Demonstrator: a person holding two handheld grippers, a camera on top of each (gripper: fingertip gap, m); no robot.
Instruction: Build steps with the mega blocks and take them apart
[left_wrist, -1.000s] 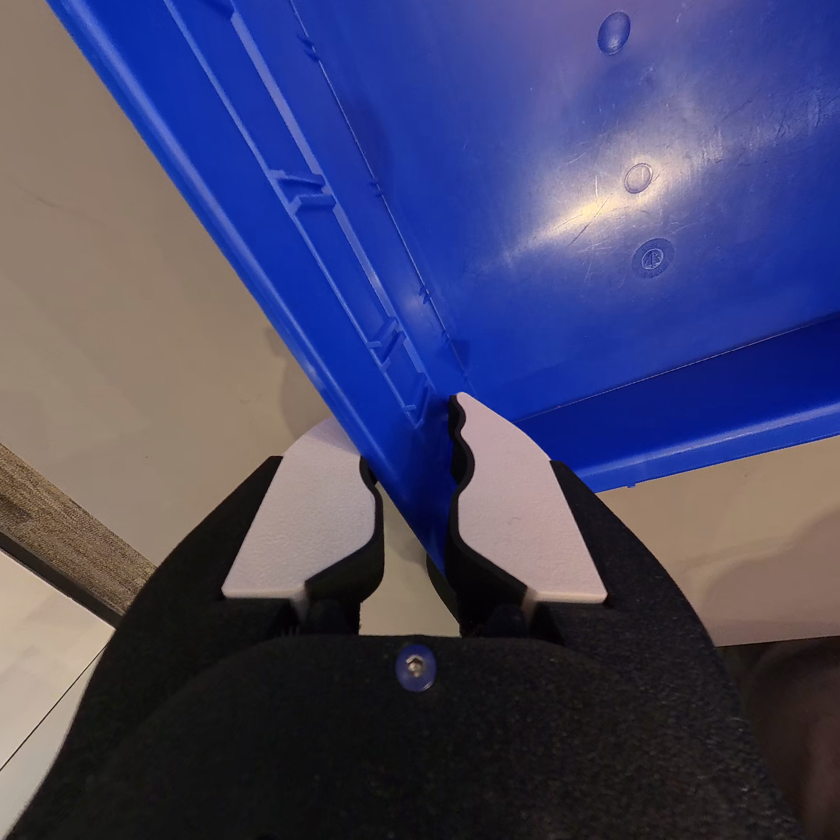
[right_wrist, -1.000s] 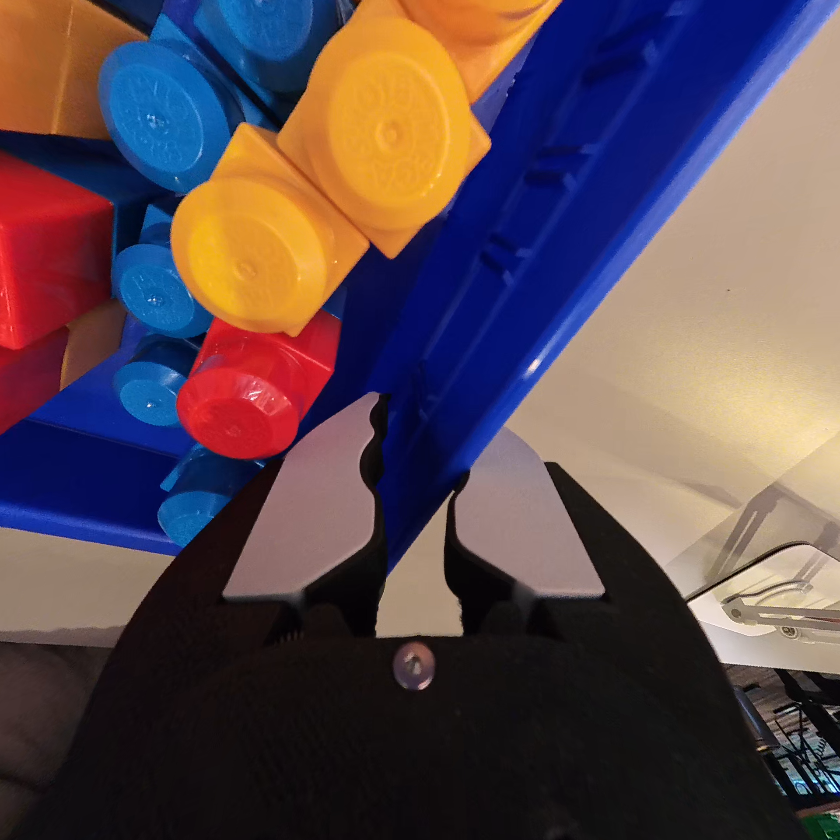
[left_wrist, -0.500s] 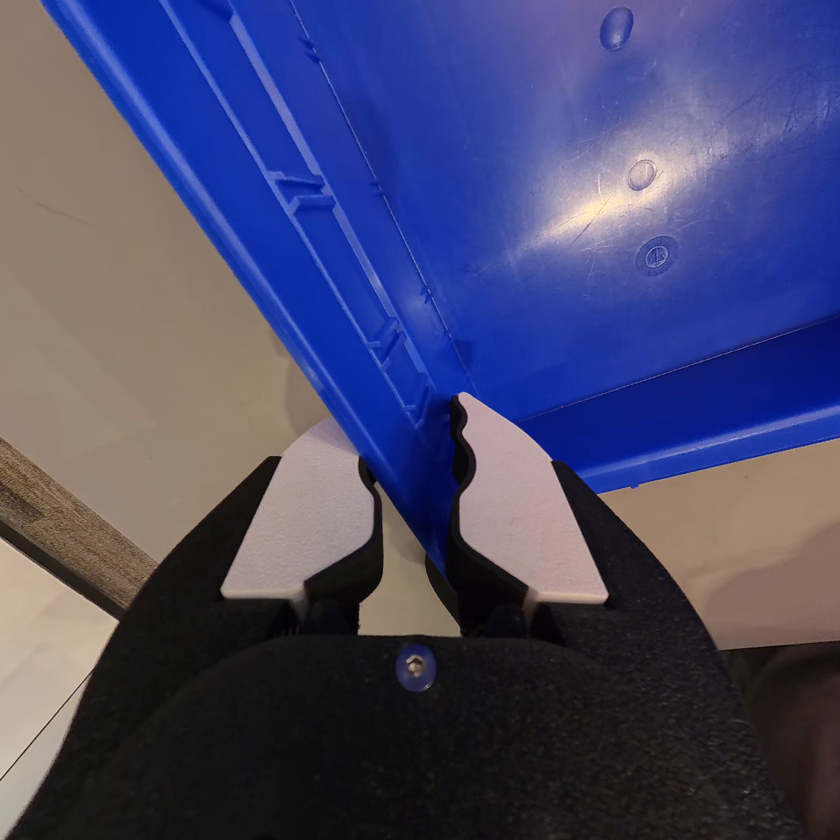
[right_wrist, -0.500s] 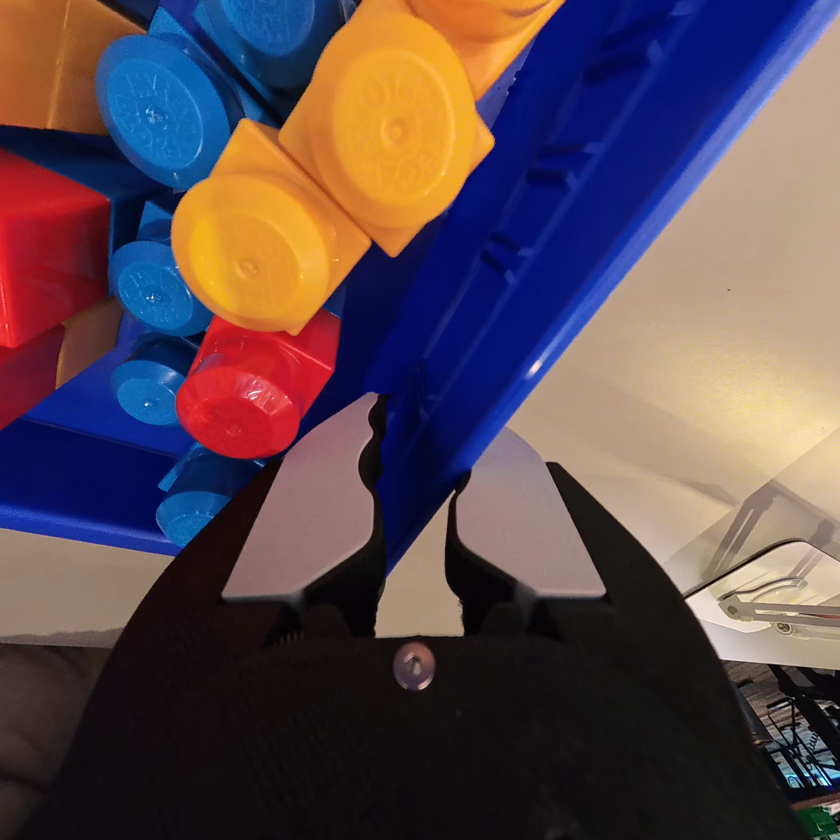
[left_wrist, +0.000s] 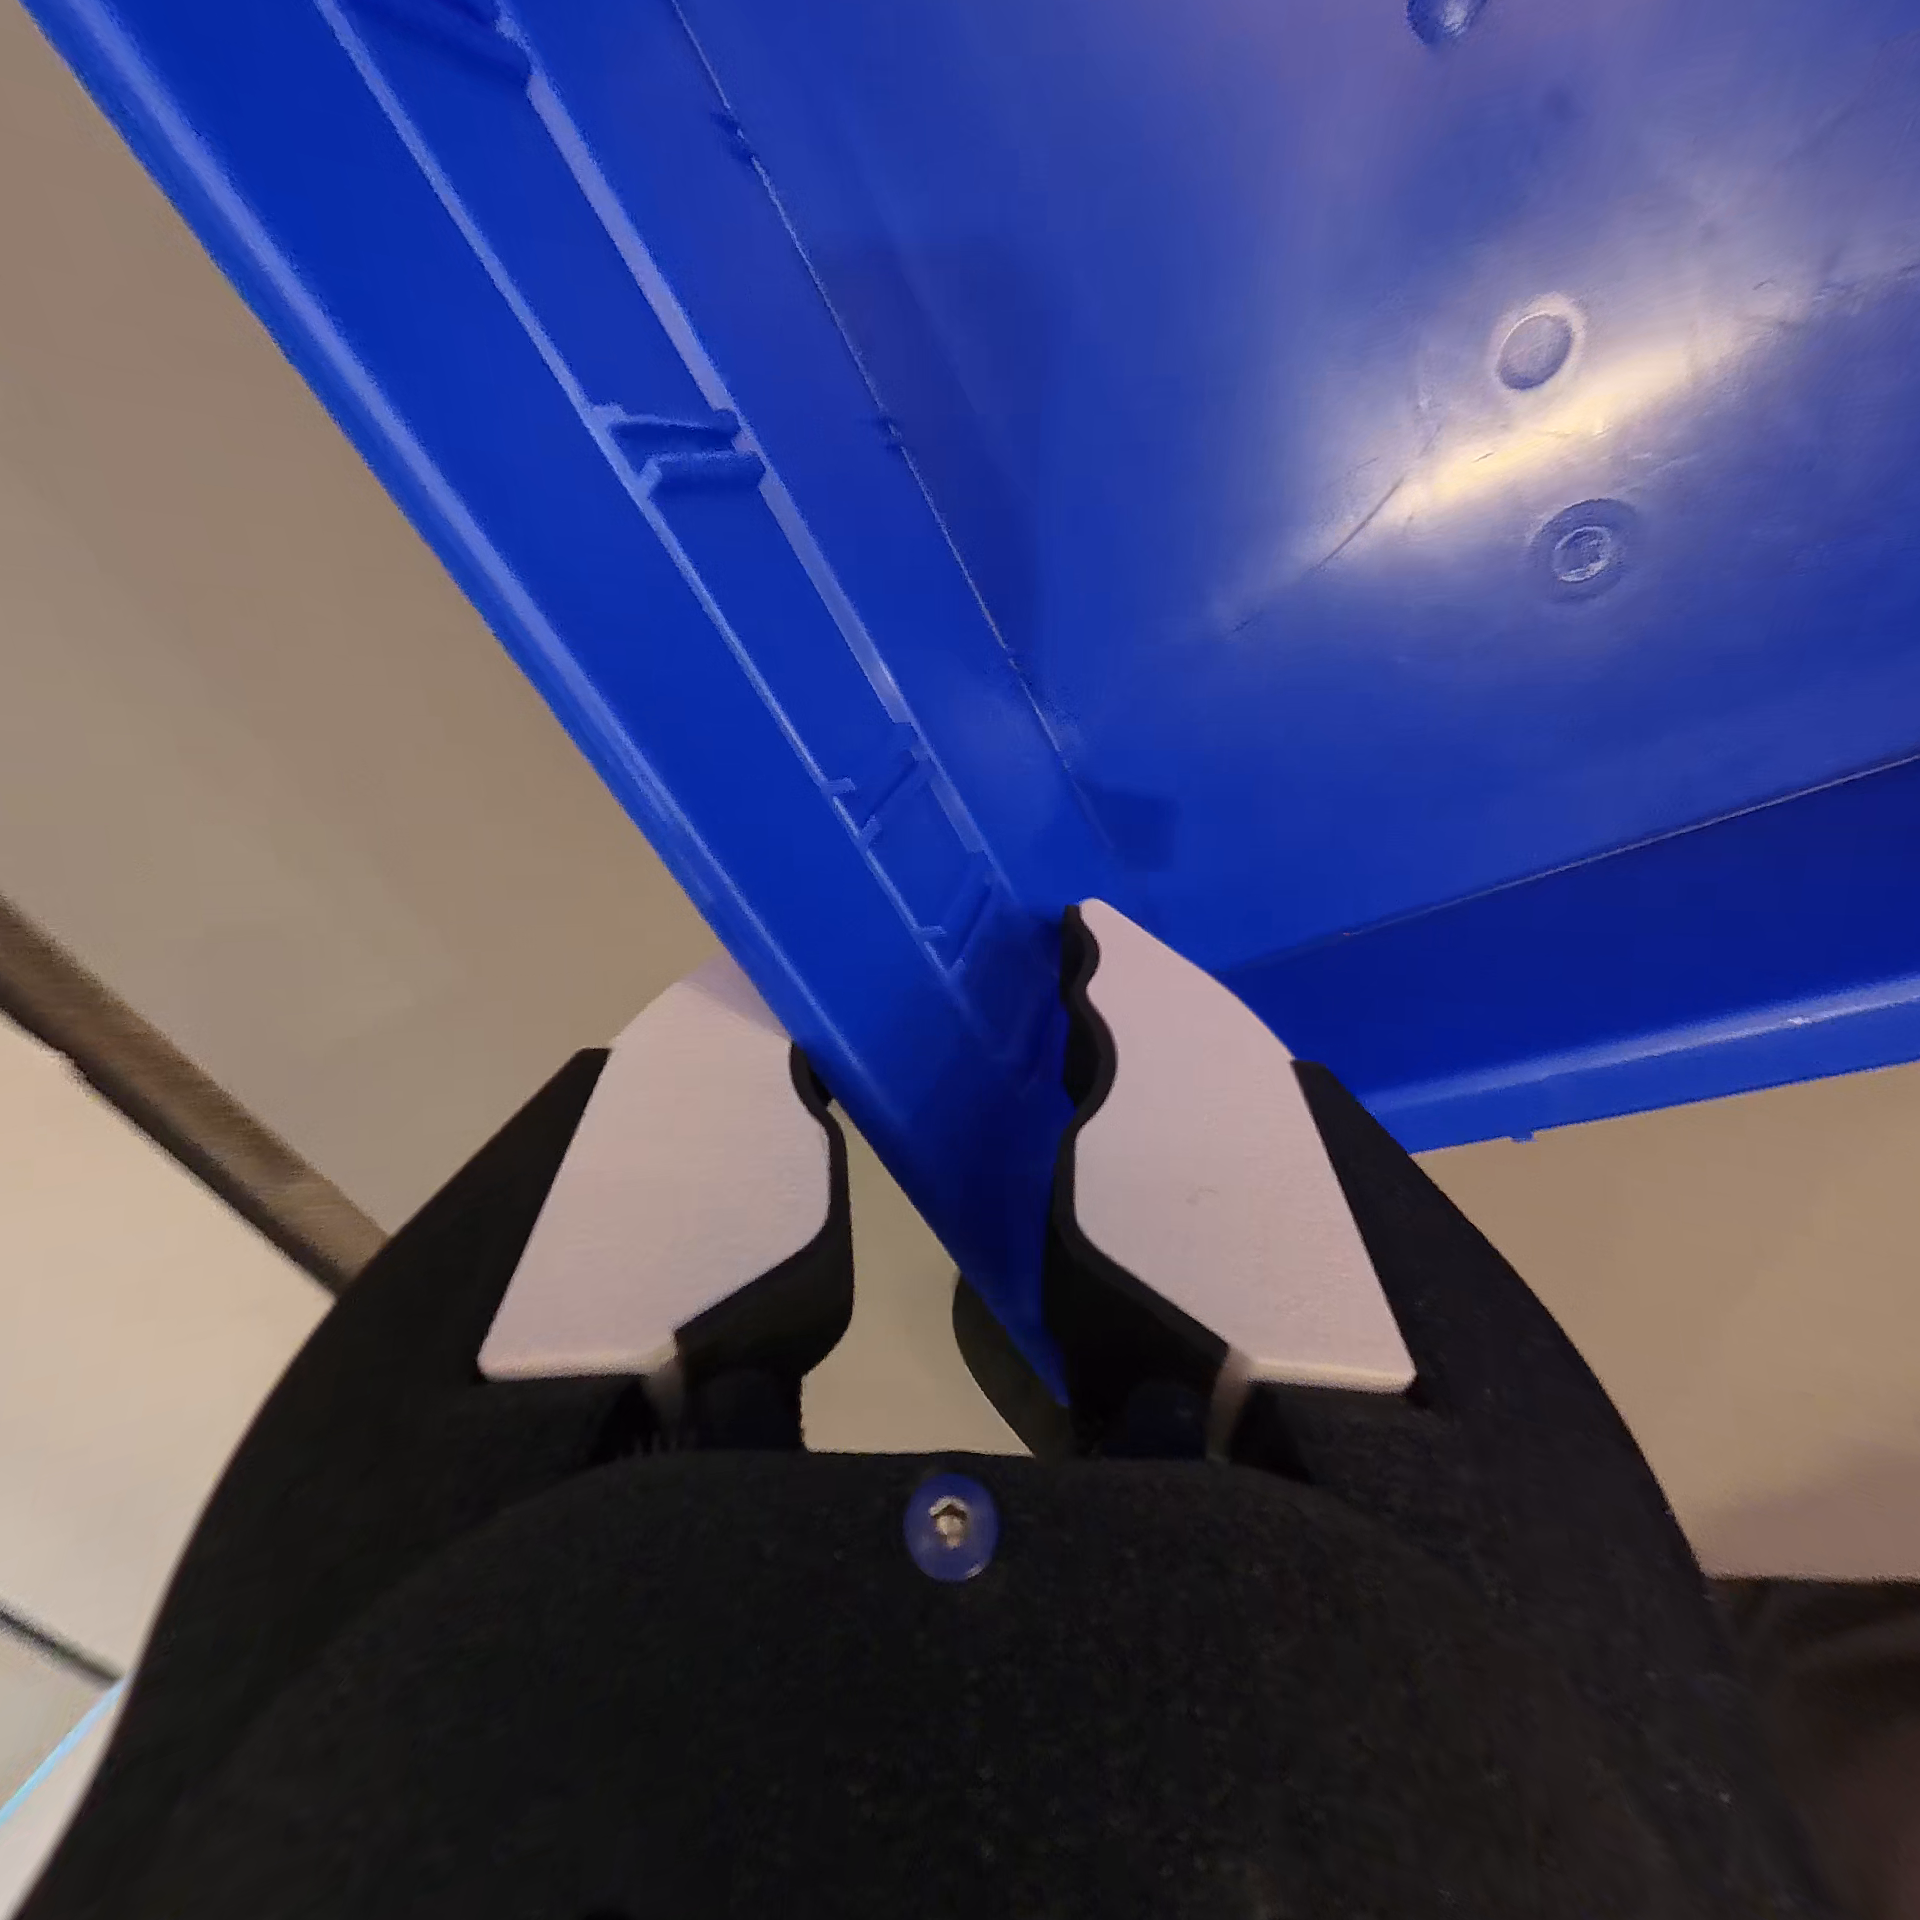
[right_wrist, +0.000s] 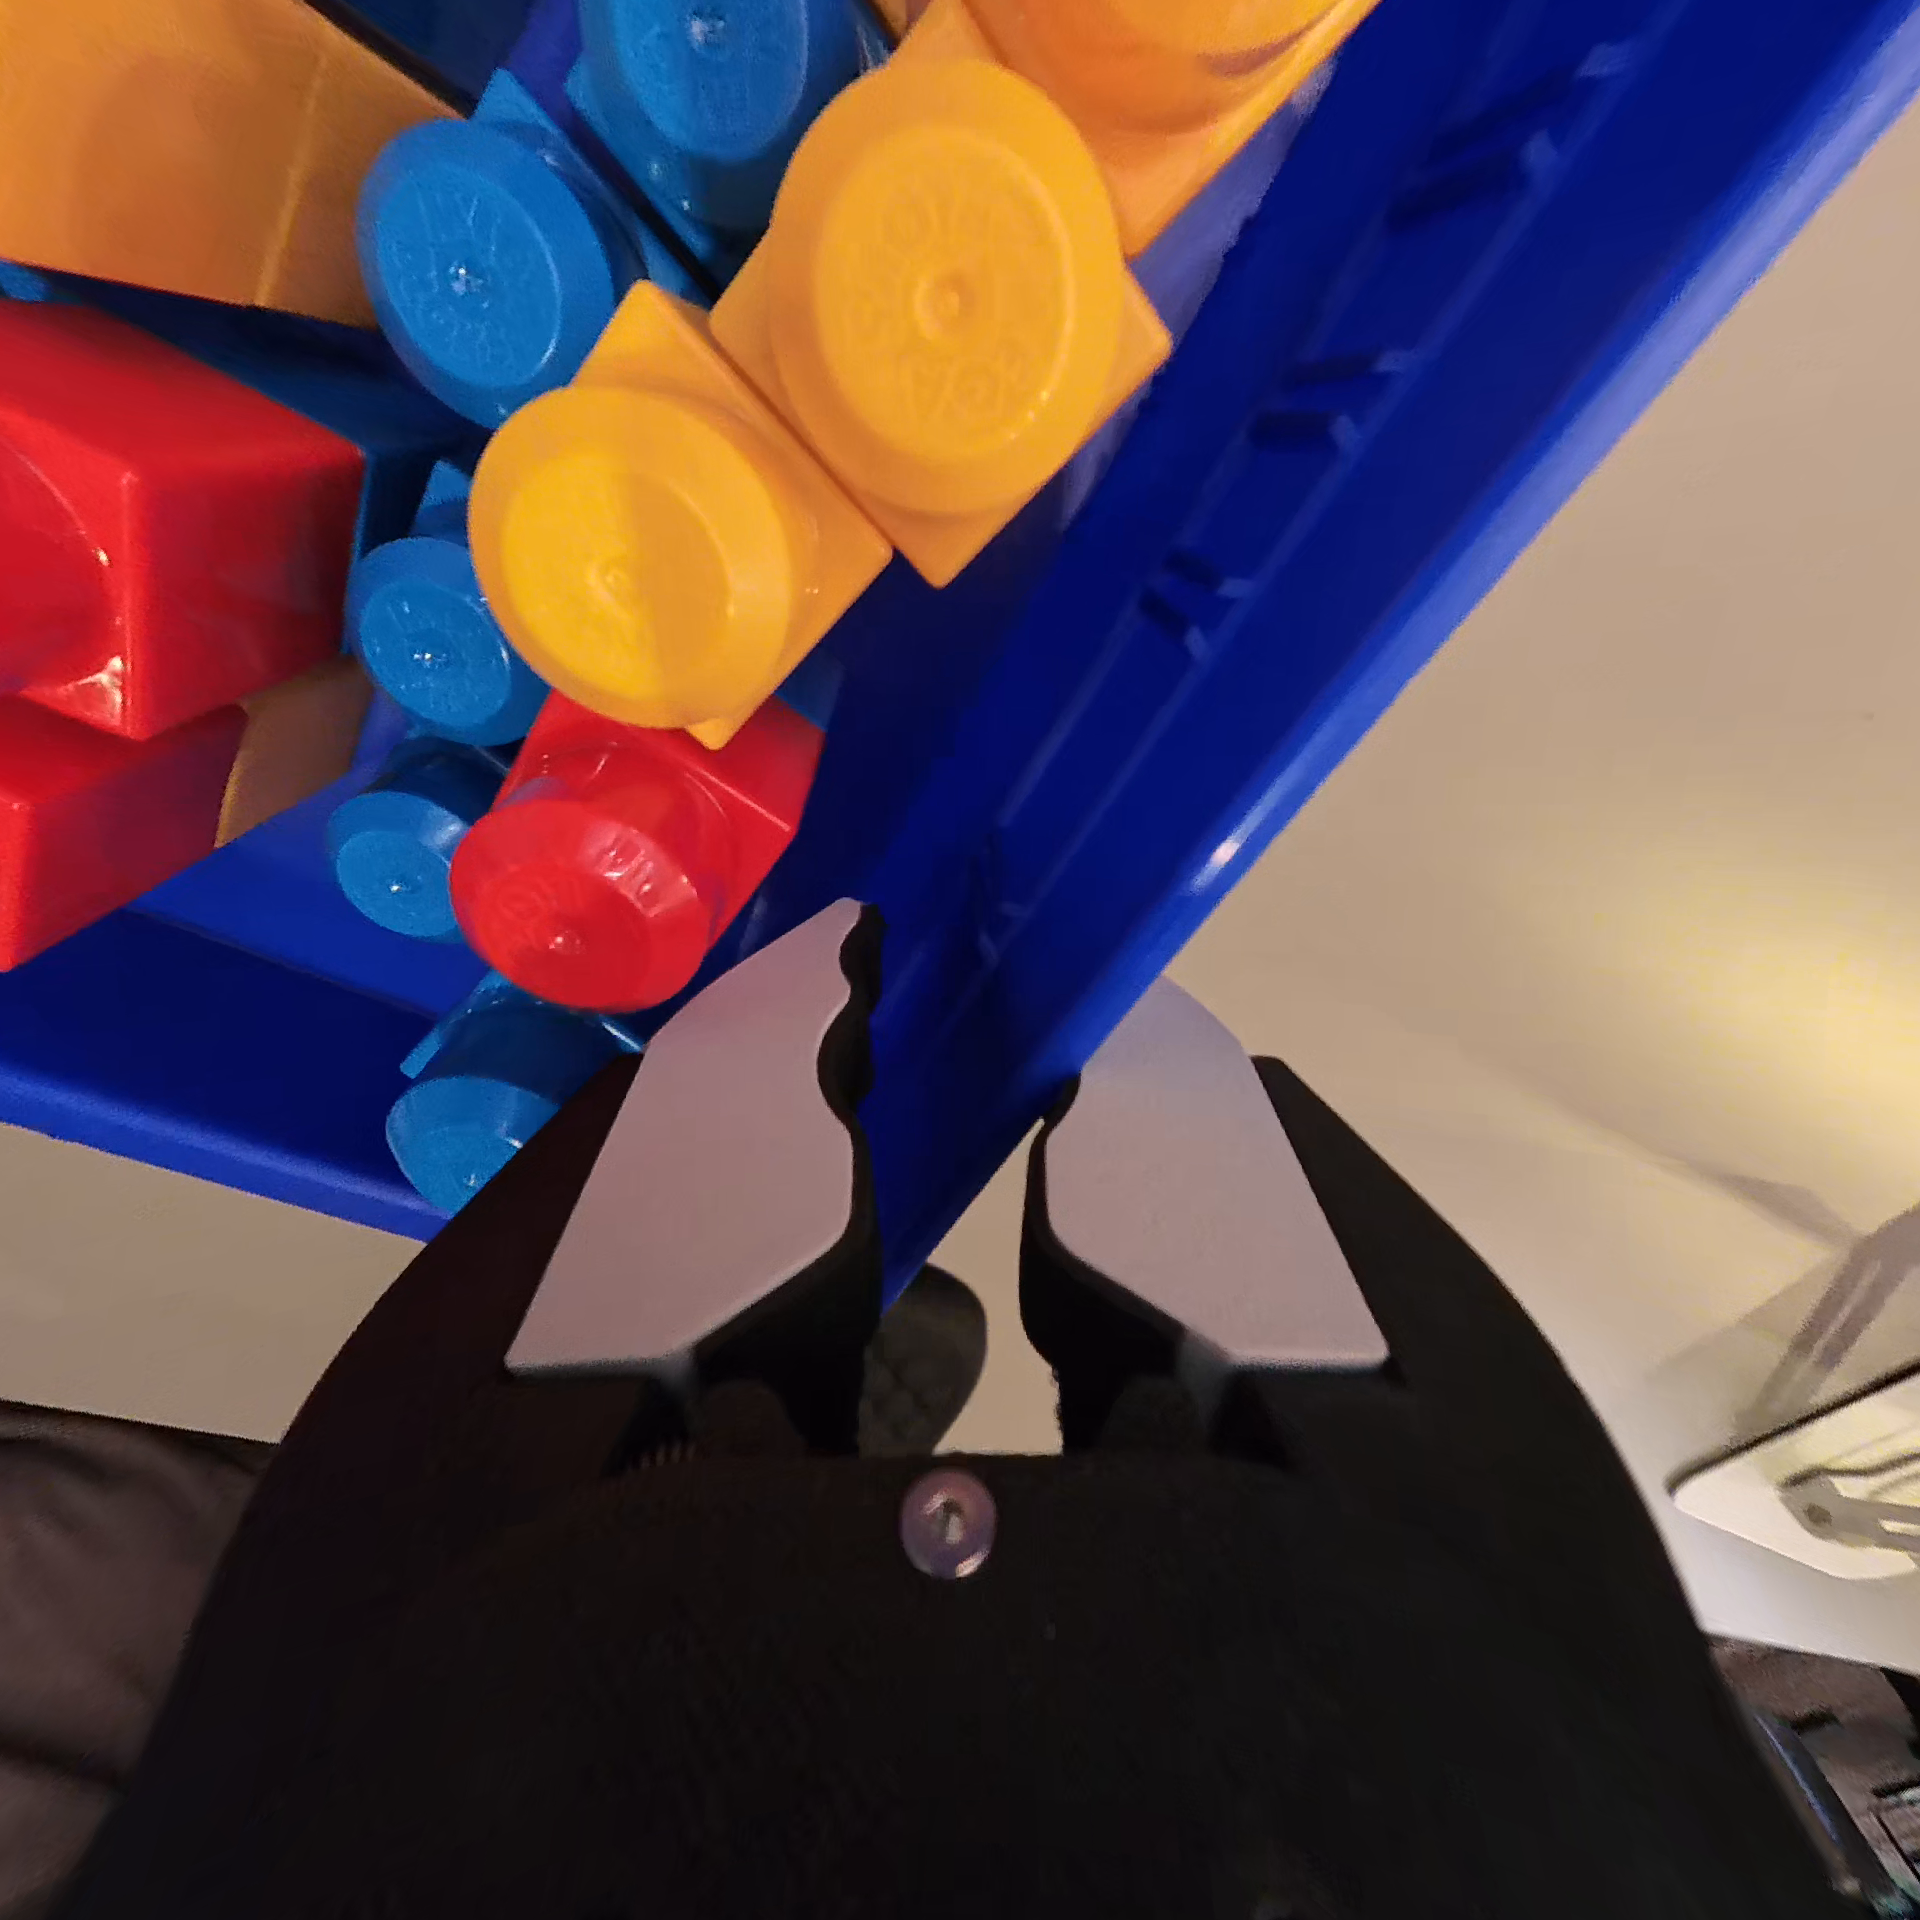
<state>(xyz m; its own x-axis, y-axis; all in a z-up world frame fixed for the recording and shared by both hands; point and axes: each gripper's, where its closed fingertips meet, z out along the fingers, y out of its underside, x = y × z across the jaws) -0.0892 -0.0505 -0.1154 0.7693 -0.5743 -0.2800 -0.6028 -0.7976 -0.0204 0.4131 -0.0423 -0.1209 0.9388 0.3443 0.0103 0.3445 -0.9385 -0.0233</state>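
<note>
A blue plastic bin (left_wrist: 727, 623) lies between both grippers. My left gripper (left_wrist: 904, 966) is shut on its left wall near the corner, one finger inside and one outside. The bin's floor in this view is bare. My right gripper (right_wrist: 1008, 956) is shut on the bin's right wall (right_wrist: 1299, 468) in the same way. Inside by the right gripper lie piled mega blocks: yellow blocks (right_wrist: 935, 312), a red block (right_wrist: 582, 904) with its stud near my inner finger, a larger red block (right_wrist: 177, 520) and several blue blocks (right_wrist: 478, 270).
The bin rests over a beige table (left_wrist: 260, 623). The table's edge, a dark strip (left_wrist: 156, 1122), runs at the left. A clear stand-like object (right_wrist: 1818, 1455) sits beyond the table at the right. The grippers' ends are close to 50 cm from one another.
Both grippers stay clamped on the bin walls. The bin and the blocks have shifted slightly in both views, and the current frames show slight motion blur.
</note>
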